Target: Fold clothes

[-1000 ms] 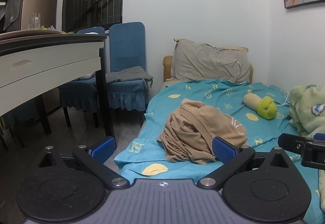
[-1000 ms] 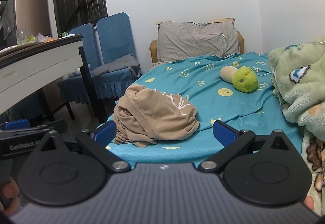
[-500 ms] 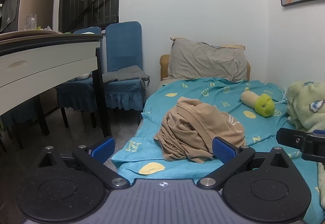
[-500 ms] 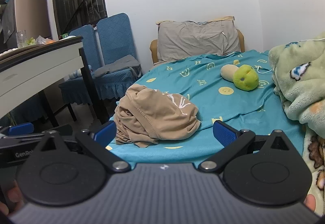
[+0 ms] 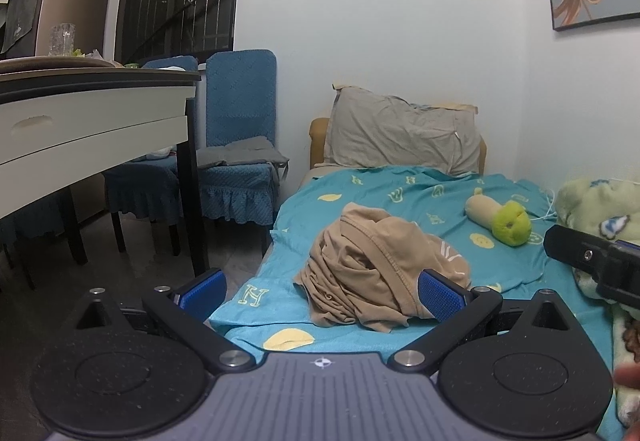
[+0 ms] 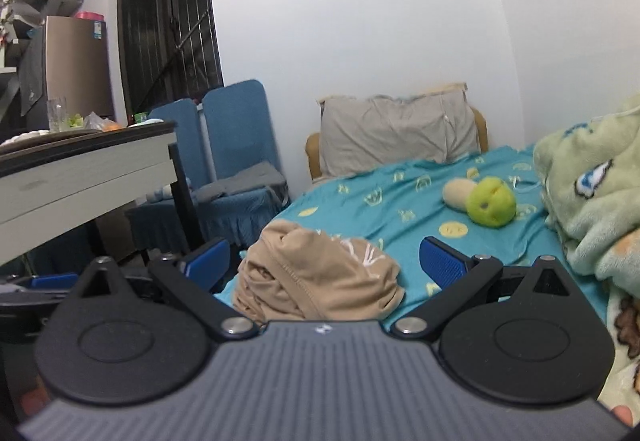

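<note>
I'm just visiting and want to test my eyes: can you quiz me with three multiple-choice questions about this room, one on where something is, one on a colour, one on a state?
1. Where does the tan garment lie?
A. on the chair
B. on the bed, near its foot
C. on the pillow

2. What colour is the bed sheet?
A. teal with yellow prints
B. plain white
C. red striped

3. How are the left gripper and right gripper?
A. both shut on cloth
B. one open, one shut
C. both open, holding nothing

Answers: 1 B, it sits bunched on the sheet by the near edge. 2 A, teal with yellow marks. 3 C, the blue pads stand wide apart in each view.
</note>
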Demonstrator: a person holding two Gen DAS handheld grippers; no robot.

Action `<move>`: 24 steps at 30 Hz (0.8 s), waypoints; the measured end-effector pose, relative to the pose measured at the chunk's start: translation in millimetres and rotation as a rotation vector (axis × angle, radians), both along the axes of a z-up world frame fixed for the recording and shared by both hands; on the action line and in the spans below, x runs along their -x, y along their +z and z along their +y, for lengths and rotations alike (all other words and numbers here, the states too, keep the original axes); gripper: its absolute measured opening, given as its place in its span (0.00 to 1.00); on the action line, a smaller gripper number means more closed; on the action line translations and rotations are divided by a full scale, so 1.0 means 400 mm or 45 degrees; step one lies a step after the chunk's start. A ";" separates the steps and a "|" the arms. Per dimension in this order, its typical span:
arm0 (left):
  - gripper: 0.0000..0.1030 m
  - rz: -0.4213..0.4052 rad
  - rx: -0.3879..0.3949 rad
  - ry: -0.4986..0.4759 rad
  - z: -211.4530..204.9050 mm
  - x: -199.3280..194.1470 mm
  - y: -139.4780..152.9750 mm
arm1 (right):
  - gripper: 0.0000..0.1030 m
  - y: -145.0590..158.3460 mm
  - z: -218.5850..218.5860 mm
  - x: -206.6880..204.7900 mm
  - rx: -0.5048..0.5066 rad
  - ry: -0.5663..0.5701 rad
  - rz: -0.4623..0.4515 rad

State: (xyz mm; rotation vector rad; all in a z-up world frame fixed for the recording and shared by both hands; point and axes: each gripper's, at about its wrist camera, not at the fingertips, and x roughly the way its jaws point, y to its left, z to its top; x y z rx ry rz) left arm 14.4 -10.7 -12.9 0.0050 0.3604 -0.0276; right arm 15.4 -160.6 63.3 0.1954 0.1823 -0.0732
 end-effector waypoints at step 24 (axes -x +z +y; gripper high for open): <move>1.00 0.058 0.107 0.074 0.080 -0.233 0.044 | 0.76 -0.070 -0.056 -0.348 -0.286 0.065 0.528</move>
